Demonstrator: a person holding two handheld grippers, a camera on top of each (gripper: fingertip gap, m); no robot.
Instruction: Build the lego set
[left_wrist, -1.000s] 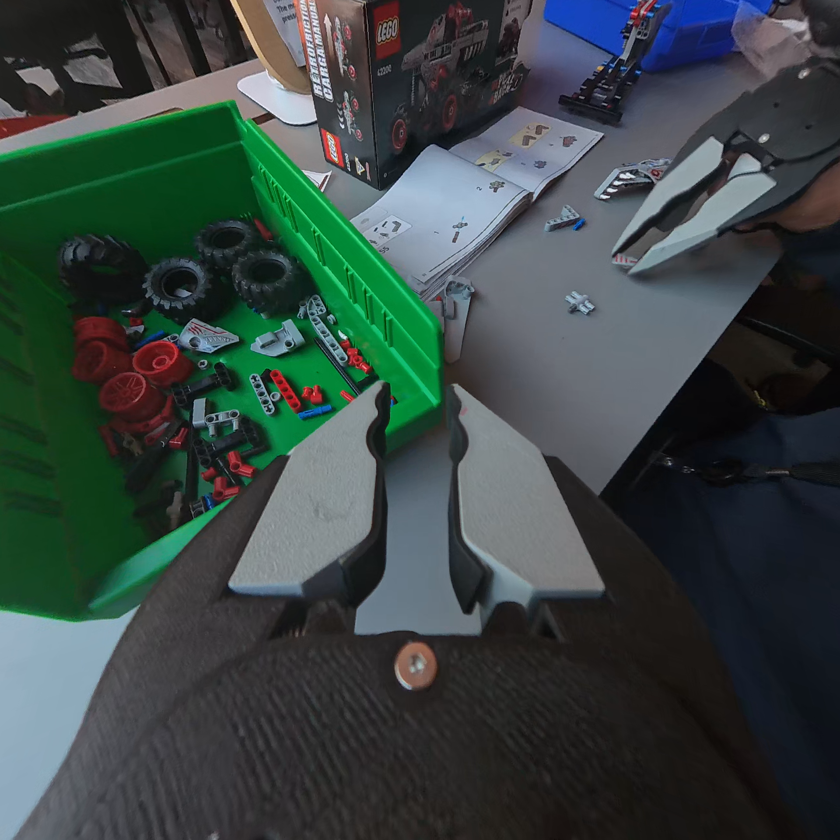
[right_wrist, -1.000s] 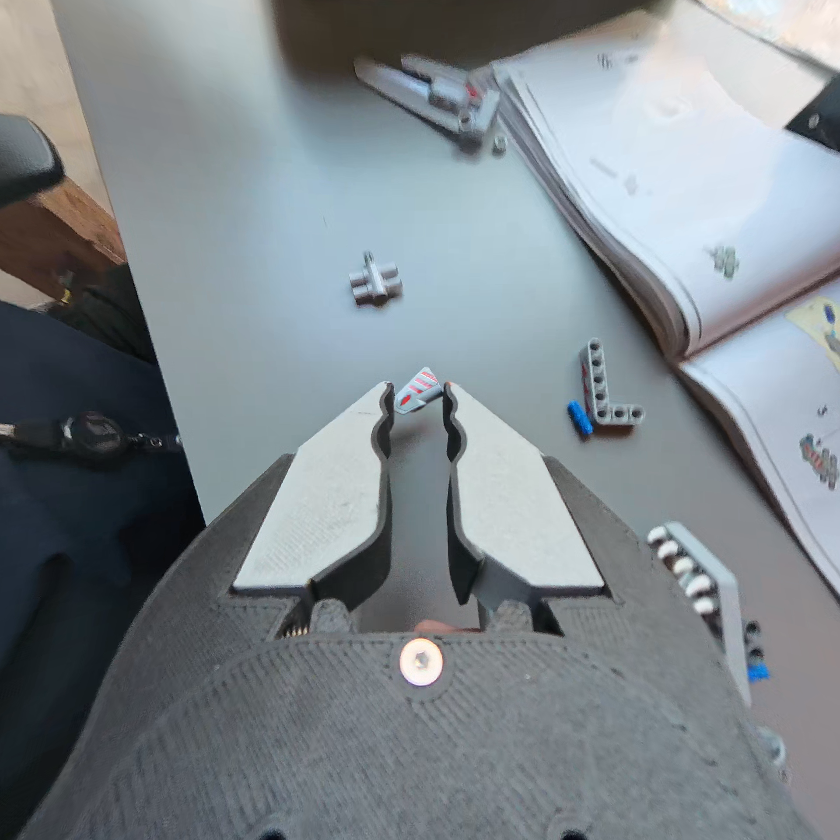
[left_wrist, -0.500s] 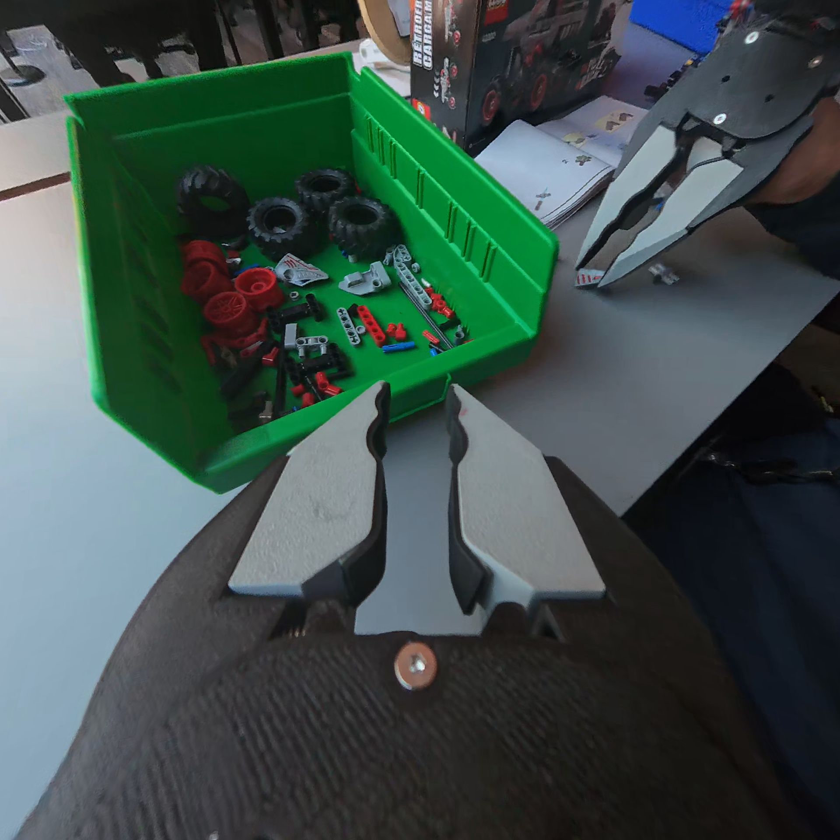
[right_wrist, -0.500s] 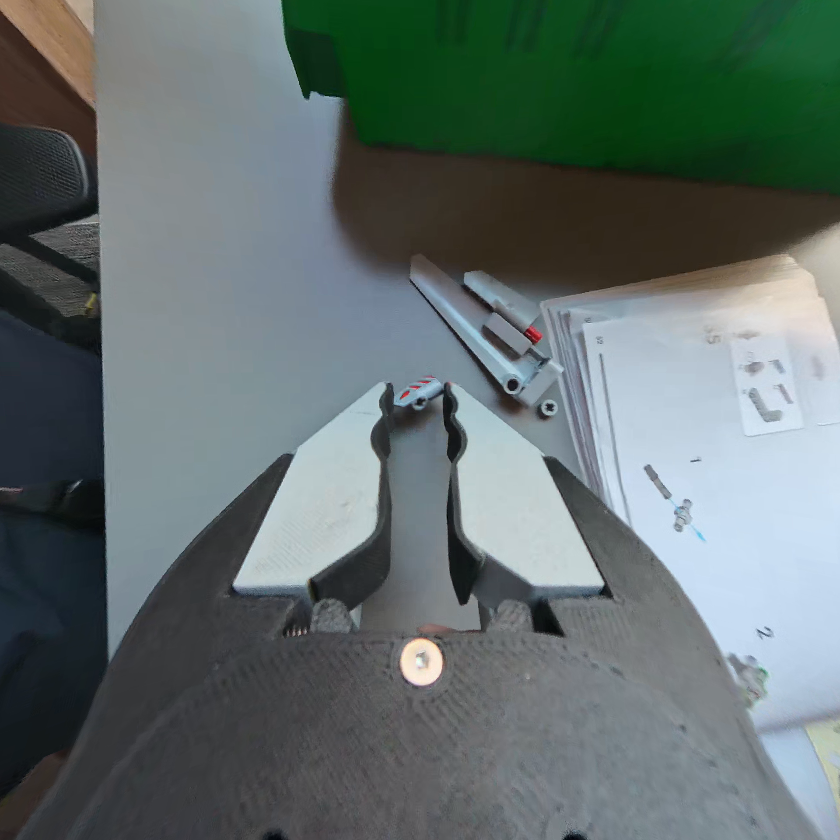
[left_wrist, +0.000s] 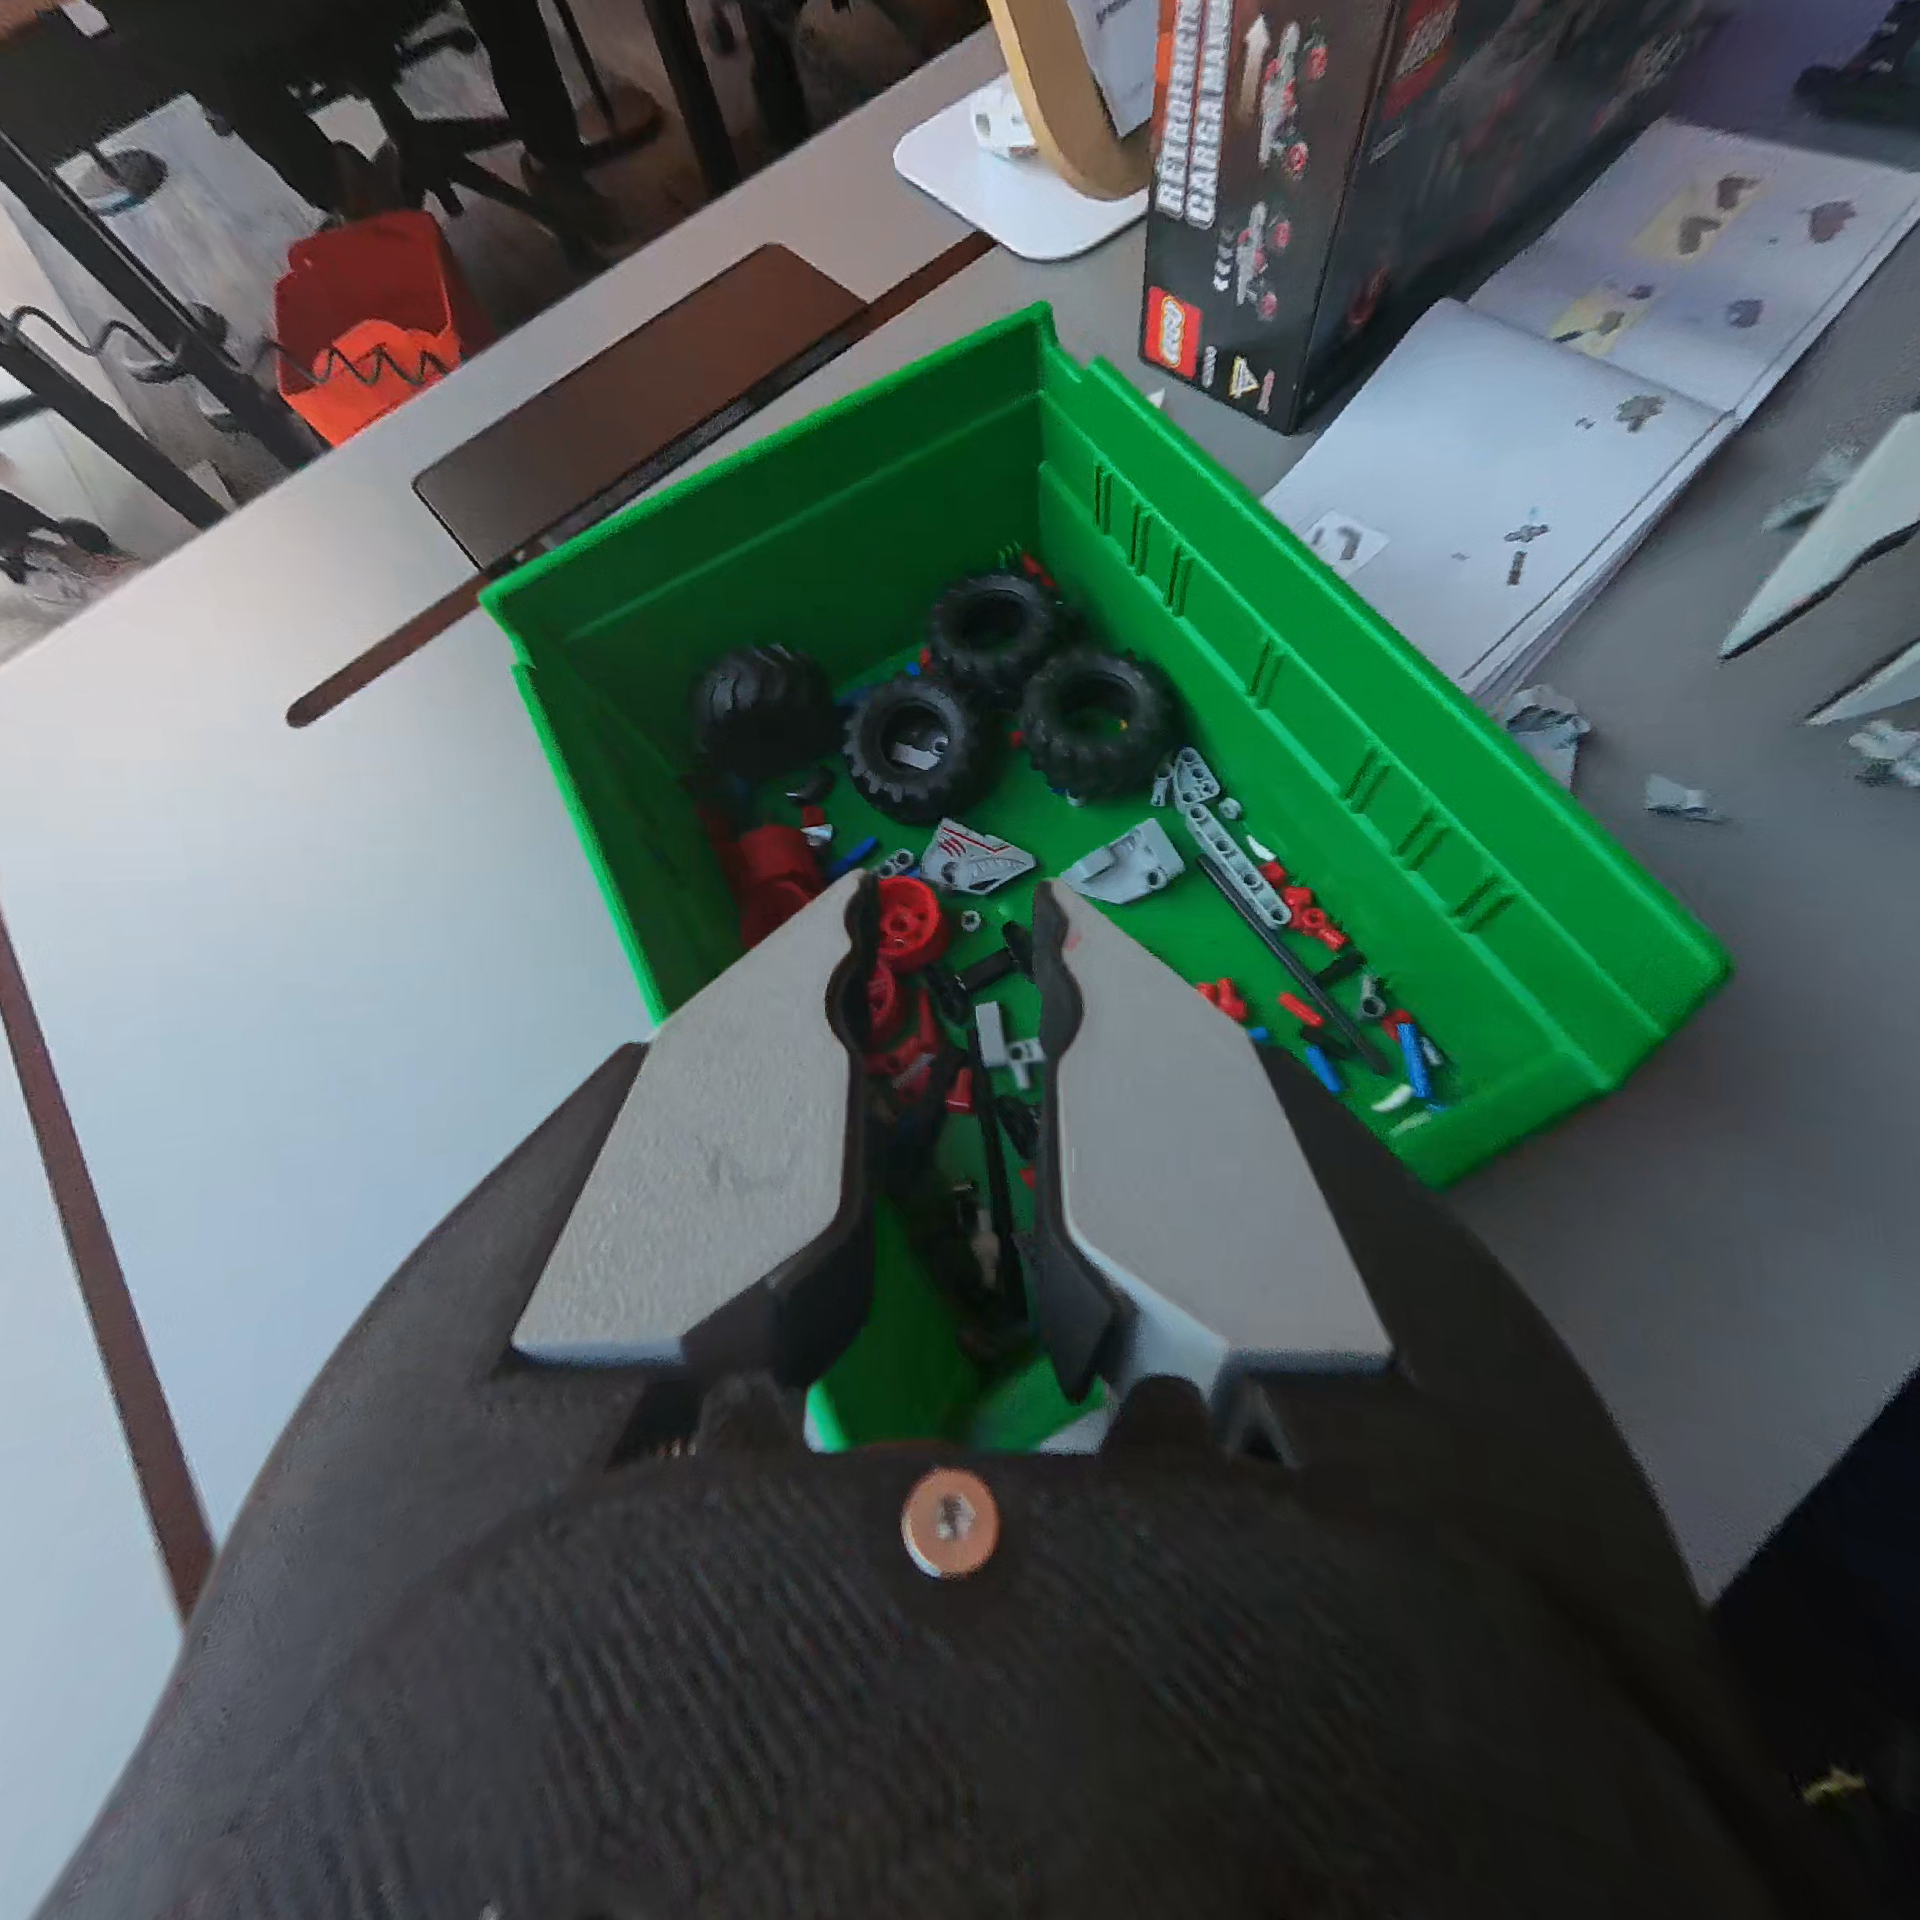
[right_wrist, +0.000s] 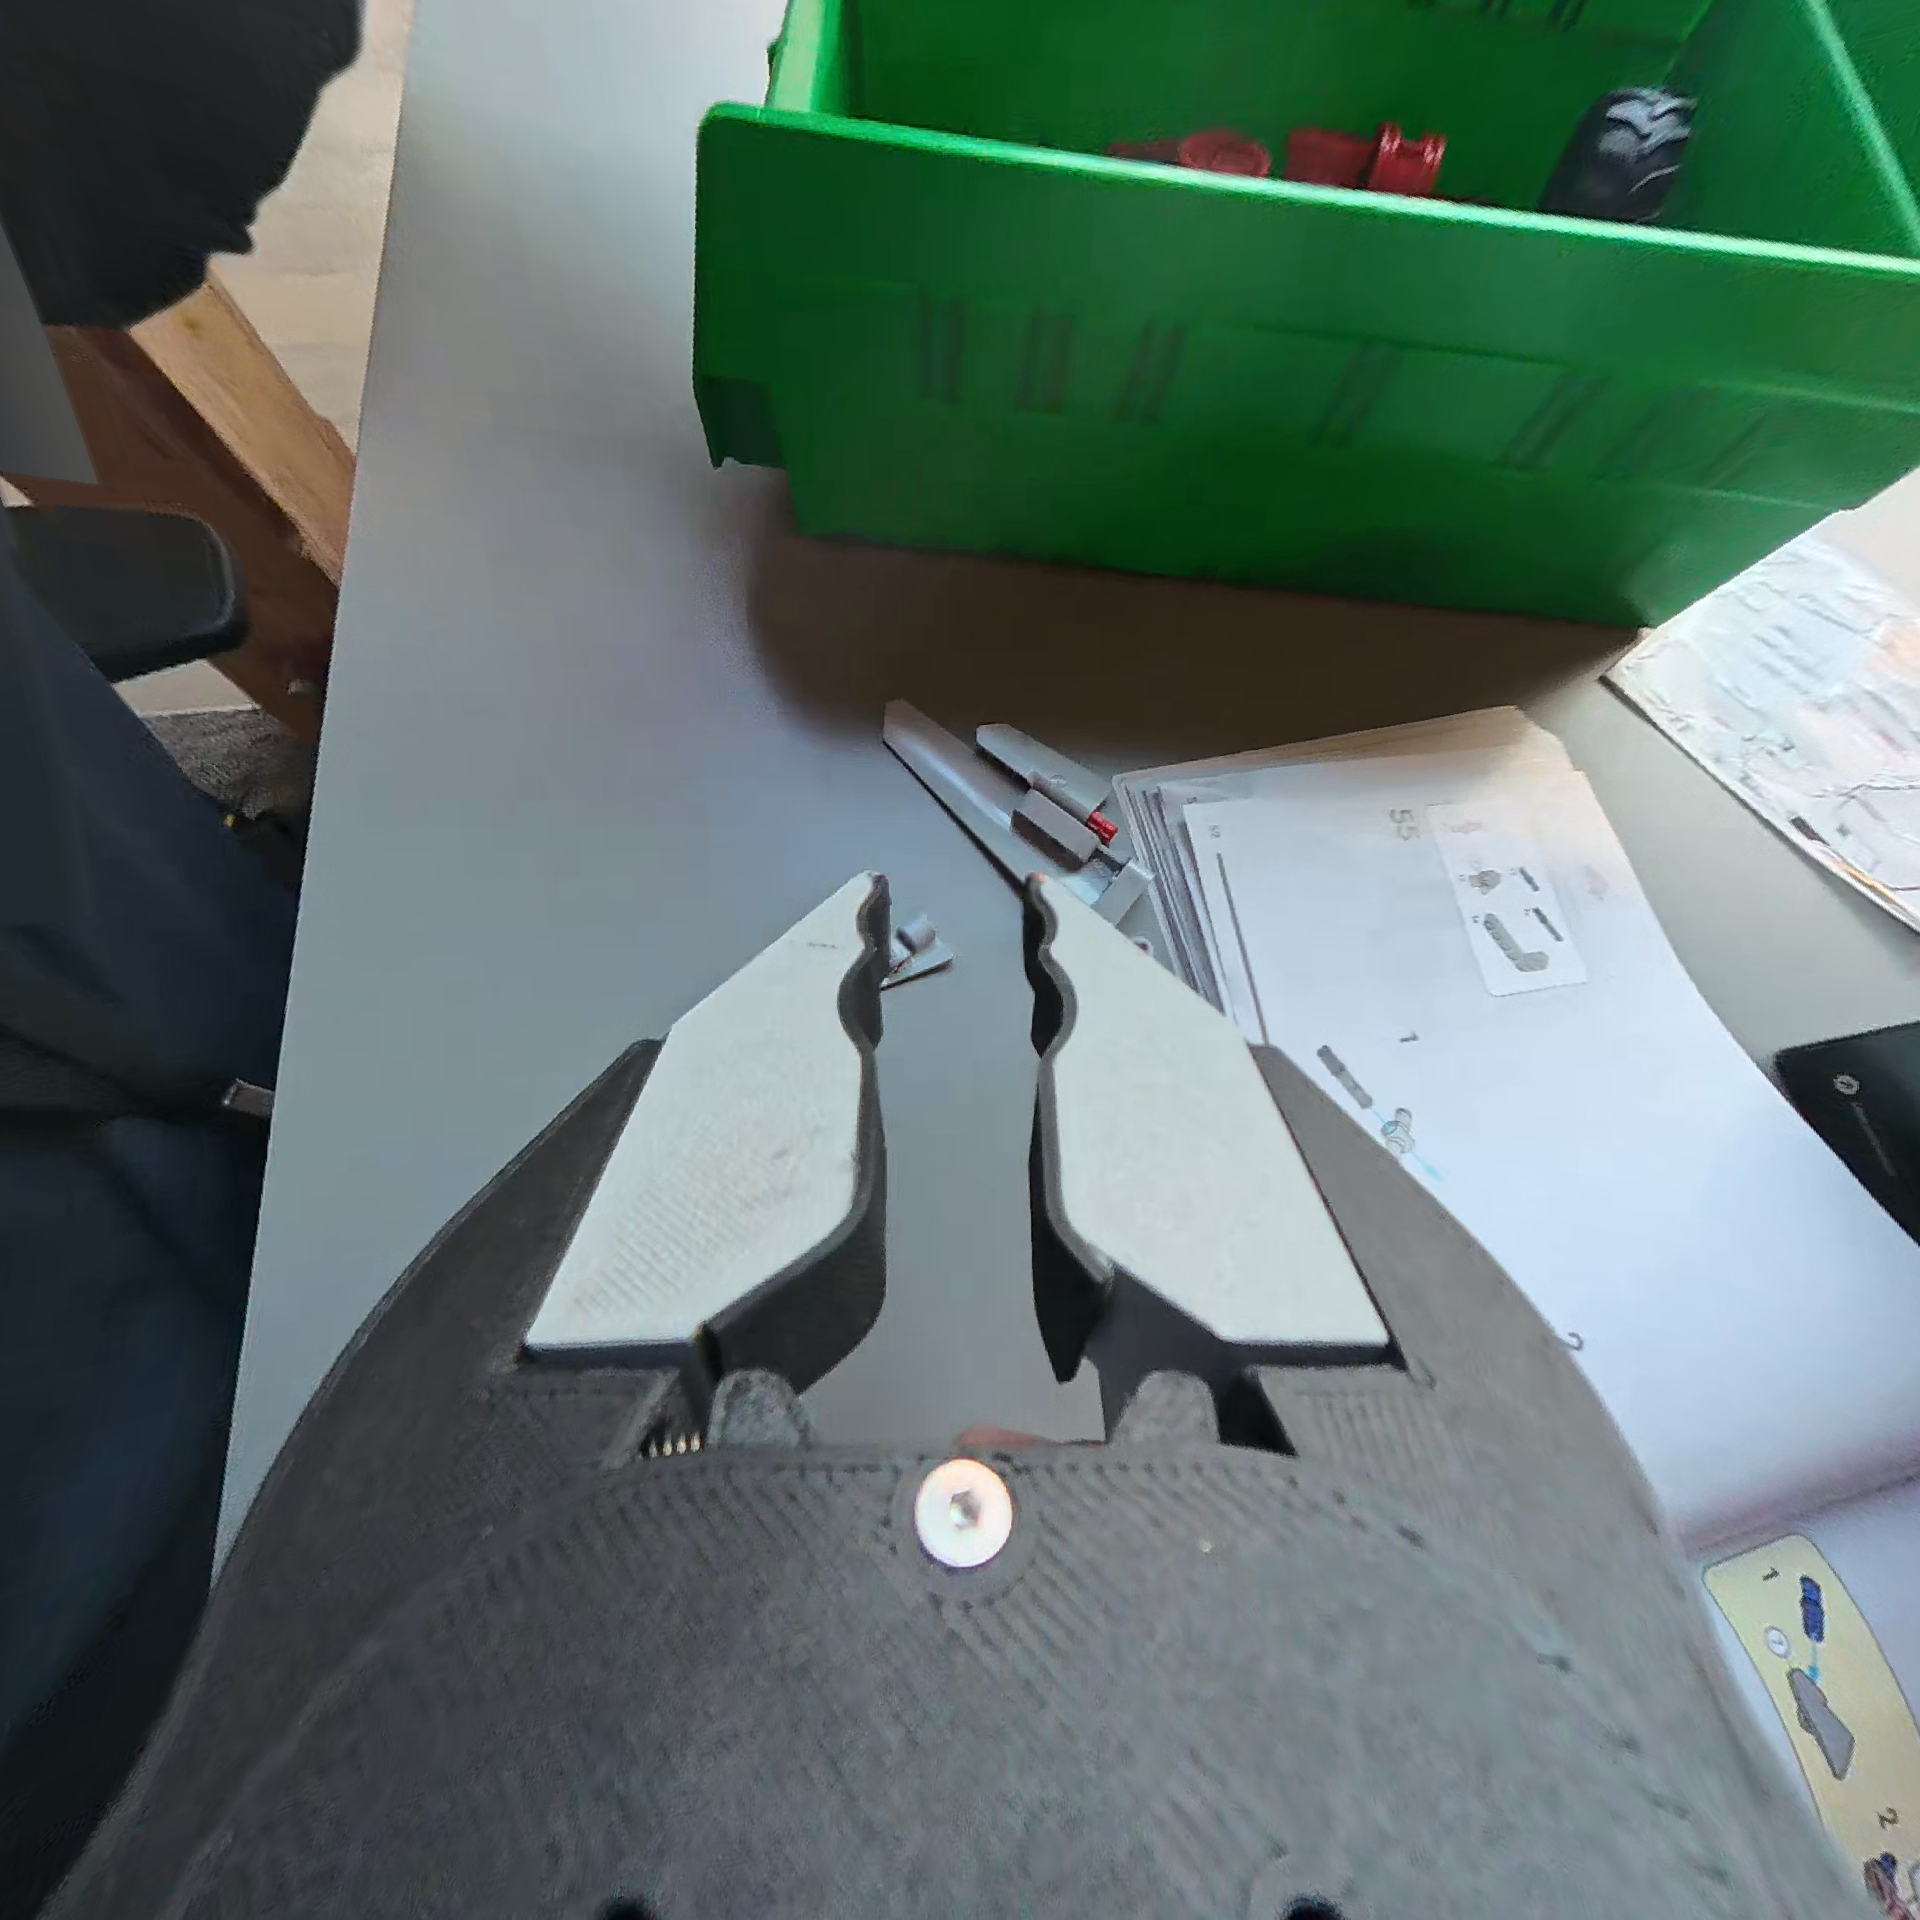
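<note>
part hunt: left gripper (left_wrist: 945, 914) gapped, empty over bin (left_wrist: 1351, 727), right gripper (right_wrist: 951, 904) gapped, empty; next pick hub (left_wrist: 909, 925) at 12 o'clock

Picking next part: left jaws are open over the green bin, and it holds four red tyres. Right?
Not quite. The left wrist view shows the left gripper open over the green bin, but the four tyres are black; only the wheel hubs are red.

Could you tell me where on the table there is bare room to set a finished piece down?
Bare grey table lies left of the green bin, and between the bin's front wall and the near edge. It is crowded right of the bin: the open booklet, a grey assembly and loose small parts.
</note>
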